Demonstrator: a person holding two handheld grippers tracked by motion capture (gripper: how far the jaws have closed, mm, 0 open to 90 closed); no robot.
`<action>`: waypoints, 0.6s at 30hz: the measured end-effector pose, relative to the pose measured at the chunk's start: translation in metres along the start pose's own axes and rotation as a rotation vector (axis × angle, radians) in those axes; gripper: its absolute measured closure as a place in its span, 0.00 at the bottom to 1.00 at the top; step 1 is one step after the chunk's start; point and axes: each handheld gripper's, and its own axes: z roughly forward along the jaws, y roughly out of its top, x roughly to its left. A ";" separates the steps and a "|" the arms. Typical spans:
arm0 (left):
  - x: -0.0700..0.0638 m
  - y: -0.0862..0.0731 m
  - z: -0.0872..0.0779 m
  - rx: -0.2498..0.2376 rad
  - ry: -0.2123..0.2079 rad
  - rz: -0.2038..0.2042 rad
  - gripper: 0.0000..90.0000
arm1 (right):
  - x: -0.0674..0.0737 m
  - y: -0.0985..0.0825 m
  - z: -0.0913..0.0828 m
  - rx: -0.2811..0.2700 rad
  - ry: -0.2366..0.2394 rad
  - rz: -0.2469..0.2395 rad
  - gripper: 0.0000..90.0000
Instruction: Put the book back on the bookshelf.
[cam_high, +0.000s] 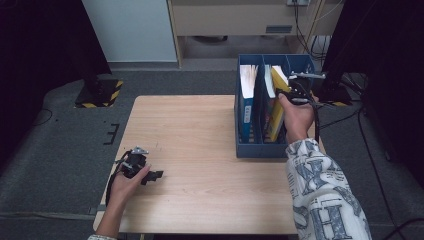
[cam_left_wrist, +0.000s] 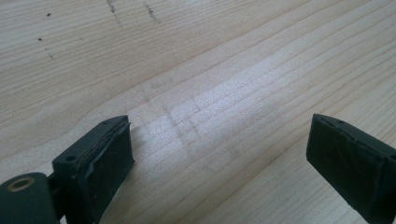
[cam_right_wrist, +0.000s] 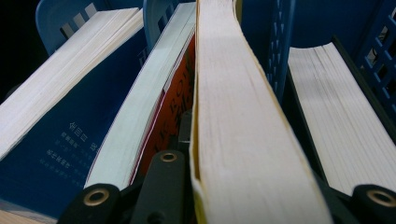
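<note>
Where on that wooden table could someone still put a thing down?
The light wooden table lies bare between the left gripper near its front left corner and the blue plastic book rack at its right. The rack is crowded with books, including the yellow-covered book the right gripper clamps.

A light wooden table (cam_high: 200, 150) carried a blue file rack (cam_high: 260, 150). A blue-covered book (cam_high: 246, 95) stood upright in its left compartment.

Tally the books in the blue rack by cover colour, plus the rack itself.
Blue-cover book: 1
Red-cover book: 1
Yellow-cover book, held by the right tool: 1
Book at far right, cover colour hidden: 1
Rack: 1
Total: 5
</note>
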 end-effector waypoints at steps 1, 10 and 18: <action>0.000 0.000 0.000 0.000 0.001 0.001 0.07 | 0.000 0.000 0.000 0.001 0.000 0.001 0.83; 0.000 0.000 0.000 0.000 0.000 0.002 0.07 | 0.001 0.002 0.003 -0.002 -0.003 0.005 0.83; 0.000 0.000 0.000 0.000 0.000 0.003 0.07 | 0.002 0.000 0.006 -0.004 -0.004 -0.003 0.83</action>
